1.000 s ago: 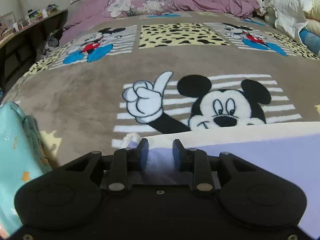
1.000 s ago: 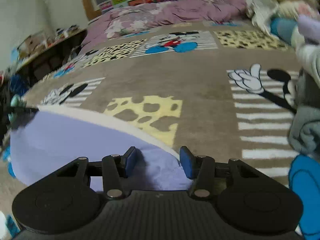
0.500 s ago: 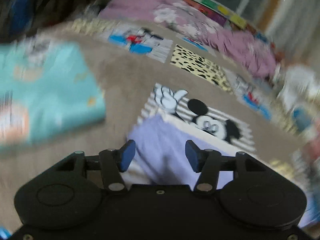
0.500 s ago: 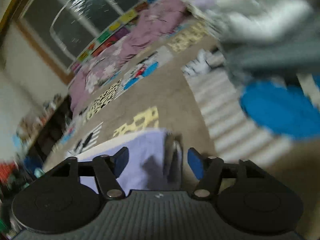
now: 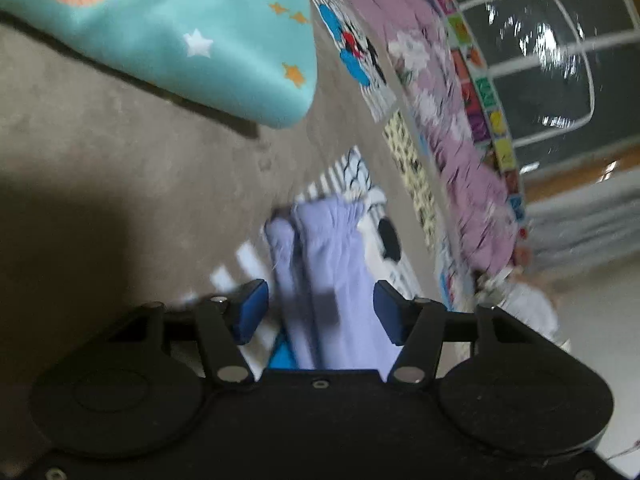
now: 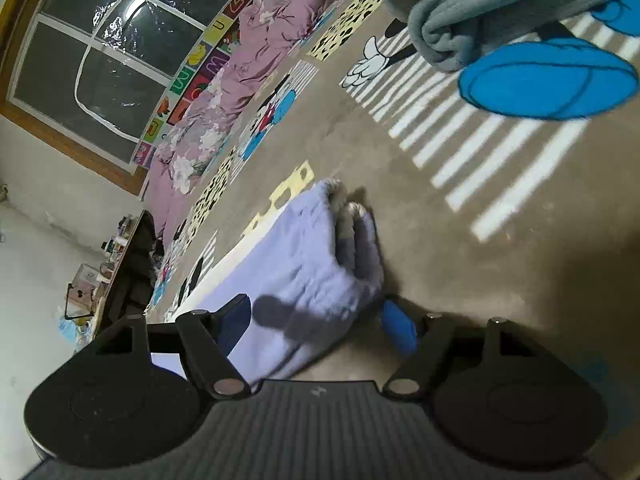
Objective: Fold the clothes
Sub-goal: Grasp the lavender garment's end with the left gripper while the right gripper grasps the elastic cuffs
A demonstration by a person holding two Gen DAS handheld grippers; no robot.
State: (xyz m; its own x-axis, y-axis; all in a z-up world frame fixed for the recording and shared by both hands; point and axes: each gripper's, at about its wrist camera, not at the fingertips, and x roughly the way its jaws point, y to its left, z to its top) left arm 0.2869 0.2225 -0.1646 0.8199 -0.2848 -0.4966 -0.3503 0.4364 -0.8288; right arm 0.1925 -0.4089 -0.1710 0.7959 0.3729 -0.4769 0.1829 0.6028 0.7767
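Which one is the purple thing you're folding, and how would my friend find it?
Look at the big brown cartoon-mouse blanket spread over the bed. The lilac garment lies folded on it, right between the open fingers of the right gripper. It is plain pale purple, unlike the grey fleece farther back or the turquoise star-print piece off to the side.

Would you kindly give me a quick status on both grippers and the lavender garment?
Left gripper and right gripper open, jaws just widened. Lavender garment folded on blanket, lying between both jaws, unpinched. Teal garment, grey pile clear.
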